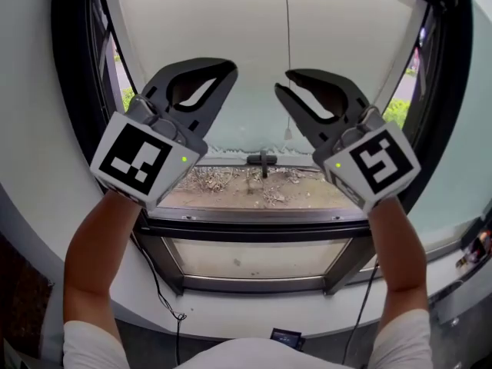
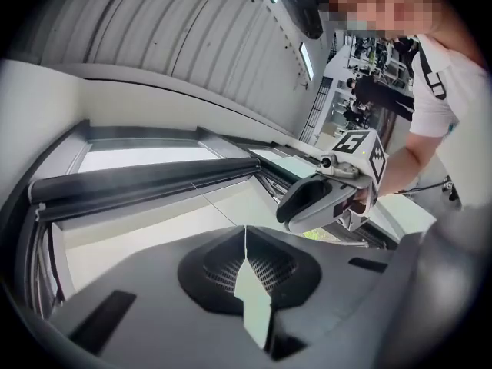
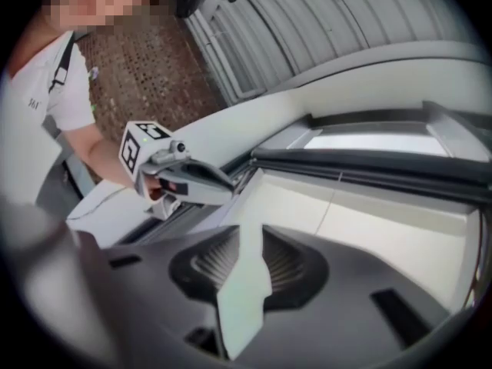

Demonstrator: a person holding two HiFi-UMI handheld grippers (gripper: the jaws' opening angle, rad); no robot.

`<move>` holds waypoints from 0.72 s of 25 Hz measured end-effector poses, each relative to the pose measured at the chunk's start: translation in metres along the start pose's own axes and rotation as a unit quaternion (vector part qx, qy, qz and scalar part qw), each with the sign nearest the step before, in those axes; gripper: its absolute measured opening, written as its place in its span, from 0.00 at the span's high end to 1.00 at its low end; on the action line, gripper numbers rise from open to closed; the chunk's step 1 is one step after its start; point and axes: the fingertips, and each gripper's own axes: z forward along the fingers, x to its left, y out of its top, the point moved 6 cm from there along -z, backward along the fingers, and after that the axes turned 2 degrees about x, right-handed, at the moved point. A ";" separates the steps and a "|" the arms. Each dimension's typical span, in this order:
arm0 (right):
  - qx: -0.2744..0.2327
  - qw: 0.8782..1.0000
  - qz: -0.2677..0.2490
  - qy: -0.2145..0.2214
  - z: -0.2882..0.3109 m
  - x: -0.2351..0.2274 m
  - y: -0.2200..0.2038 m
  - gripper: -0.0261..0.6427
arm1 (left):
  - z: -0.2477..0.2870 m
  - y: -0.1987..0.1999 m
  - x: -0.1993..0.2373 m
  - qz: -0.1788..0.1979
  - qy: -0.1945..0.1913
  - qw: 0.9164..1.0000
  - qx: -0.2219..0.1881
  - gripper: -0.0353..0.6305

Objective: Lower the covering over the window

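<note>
A dark-framed window (image 1: 254, 233) sits in a plain white wall (image 1: 38, 152), bright with daylight (green bushes (image 1: 396, 112) outside); overhead runs a ribbed grey ceiling (image 2: 154, 29).

Bright diffuse daylight through the window (image 1: 254, 187), fisheye-bent dark edges, soft close-up blur.

Jaws of the right gripper (image 3: 247, 237) stand slightly apart before the blind (image 3: 384, 221); the left gripper (image 3: 223, 187) hovers nearby.

No legible words, brands or numbers. The left gripper (image 1: 229, 69) and right gripper (image 1: 283, 81) carry only black-and-white square markers; a faint mark on the person's shirt (image 3: 31, 129) is perhaps print, unreadable.
</note>
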 end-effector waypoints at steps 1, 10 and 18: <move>0.001 1.000 -0.017 -0.005 0.003 -0.006 0.004 0.83 | 0.004 0.004 0.006 0.014 0.006 1.000 0.000 0.91; 0.029 0.989 -0.131 -0.064 0.030 -0.073 0.030 0.83 | 0.033 0.036 0.064 0.151 0.047 0.987 0.011 0.91; 0.083 0.956 -0.254 -0.120 0.048 -0.127 0.051 0.83 | 0.055 0.037 0.122 0.235 0.100 0.964 0.074 0.89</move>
